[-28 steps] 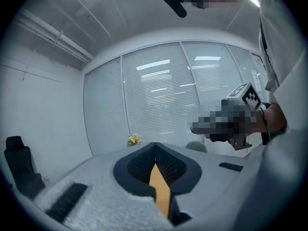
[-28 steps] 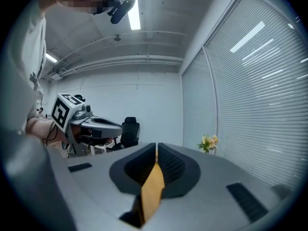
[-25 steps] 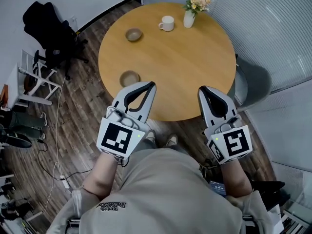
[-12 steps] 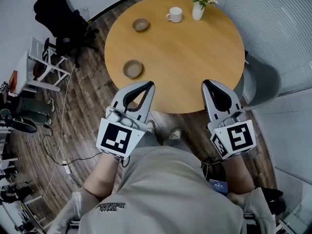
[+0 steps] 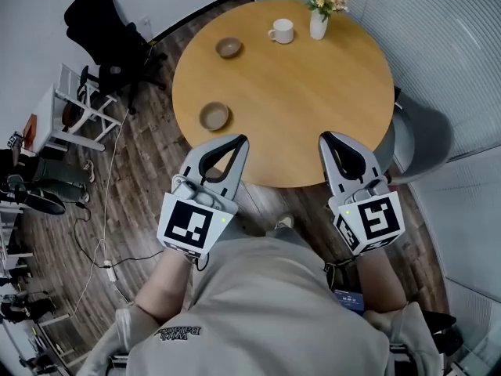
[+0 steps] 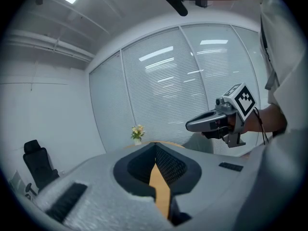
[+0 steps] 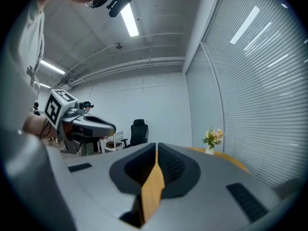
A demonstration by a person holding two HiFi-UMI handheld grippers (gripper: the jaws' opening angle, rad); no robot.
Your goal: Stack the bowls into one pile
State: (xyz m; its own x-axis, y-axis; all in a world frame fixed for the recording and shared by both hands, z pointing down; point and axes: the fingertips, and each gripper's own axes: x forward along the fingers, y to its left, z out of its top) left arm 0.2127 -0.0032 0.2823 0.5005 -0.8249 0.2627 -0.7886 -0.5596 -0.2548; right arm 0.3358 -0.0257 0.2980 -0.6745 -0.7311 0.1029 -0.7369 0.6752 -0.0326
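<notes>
The round table (image 5: 313, 116) is shown whole only in the head view. At its near edge the left gripper (image 5: 243, 138) and the right gripper (image 5: 322, 137) are held, and in the gripper views their jaws are seen pressed together on nothing. The near bowl (image 5: 214, 117) and the far bowl (image 5: 228, 48), well apart on the table, are shown by the head view alone. The vase of flowers (image 5: 318, 23) is caught in all three.

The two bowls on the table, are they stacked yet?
No, the near bowl and the far bowl sit well apart on the round table, each on its own.
</notes>
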